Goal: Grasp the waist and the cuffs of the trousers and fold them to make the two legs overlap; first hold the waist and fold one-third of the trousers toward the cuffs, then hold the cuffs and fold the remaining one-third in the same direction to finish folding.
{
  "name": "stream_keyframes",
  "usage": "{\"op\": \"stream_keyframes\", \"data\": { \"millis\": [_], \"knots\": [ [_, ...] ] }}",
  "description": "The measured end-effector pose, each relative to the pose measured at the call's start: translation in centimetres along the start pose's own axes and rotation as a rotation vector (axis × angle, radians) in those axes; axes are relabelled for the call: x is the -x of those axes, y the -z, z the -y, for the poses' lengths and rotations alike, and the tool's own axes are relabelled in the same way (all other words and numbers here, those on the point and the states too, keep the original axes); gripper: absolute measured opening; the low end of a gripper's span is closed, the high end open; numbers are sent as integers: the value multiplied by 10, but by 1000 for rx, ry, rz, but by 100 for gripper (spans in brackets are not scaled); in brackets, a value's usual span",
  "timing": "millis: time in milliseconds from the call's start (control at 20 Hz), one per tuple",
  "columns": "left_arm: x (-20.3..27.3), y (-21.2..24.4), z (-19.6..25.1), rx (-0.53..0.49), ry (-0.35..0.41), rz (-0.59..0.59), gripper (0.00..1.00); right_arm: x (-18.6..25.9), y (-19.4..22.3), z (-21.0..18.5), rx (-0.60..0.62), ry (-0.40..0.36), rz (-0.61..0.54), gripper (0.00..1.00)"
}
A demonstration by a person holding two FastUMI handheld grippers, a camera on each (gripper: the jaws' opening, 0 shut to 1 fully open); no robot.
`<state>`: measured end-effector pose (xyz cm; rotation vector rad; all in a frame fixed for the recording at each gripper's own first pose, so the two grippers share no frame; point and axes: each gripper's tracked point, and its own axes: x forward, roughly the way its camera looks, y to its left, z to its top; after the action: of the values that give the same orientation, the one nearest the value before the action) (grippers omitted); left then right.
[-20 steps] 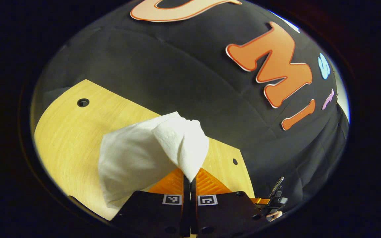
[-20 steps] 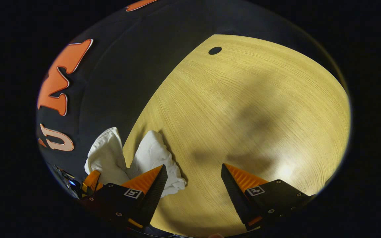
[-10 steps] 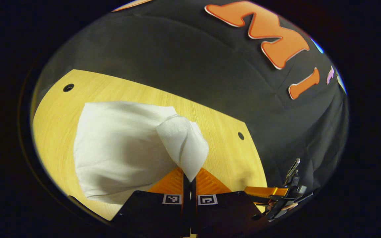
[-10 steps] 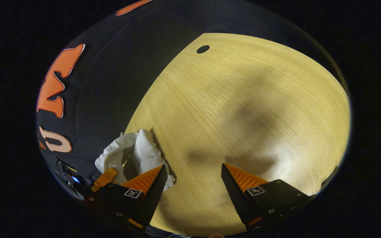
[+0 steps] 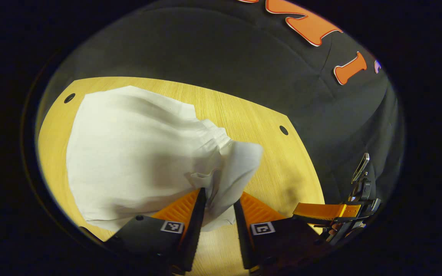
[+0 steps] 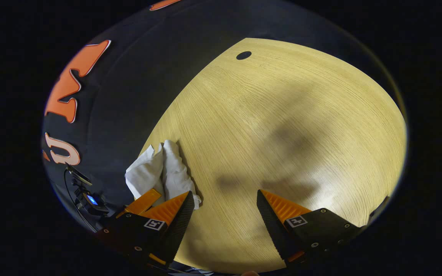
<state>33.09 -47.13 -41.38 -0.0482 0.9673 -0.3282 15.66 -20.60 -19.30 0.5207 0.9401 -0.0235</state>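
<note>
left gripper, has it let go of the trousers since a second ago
Yes. The left gripper was clamped on the trousers; now it has opened, and the cloth has spread flatter across the table.

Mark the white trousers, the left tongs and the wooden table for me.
white trousers (image 5: 129, 153), left gripper view, on the flat spread cloth.
left tongs (image 5: 218, 209), left gripper view, midway between its tips.
wooden table (image 6: 282, 115), right gripper view, on bare top.

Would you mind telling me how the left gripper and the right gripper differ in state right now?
The left gripper has a fold of the white trousers between its parted fingers; the right gripper has only bare table between its own. The left gripper's gap is narrow, the right gripper's wide. Both are open.
</note>
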Motion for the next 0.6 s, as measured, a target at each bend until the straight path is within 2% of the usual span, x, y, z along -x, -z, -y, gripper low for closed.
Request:
{"op": "stream_keyframes", "data": {
  "millis": [50,200,400,600],
  "knots": [
    [4,-1,2,-6,9,0,62,0,1,-1,14,2,-1,98],
    [18,-2,-8,-48,-16,29,100,-6,3,-10,64,9,7,98],
    [51,-20,-27,-112,-84,112,100,-6,5,-25,169,17,32,99],
    [94,-63,-66,-151,-179,260,99,4,1,-40,279,23,64,98]
  ]
}}
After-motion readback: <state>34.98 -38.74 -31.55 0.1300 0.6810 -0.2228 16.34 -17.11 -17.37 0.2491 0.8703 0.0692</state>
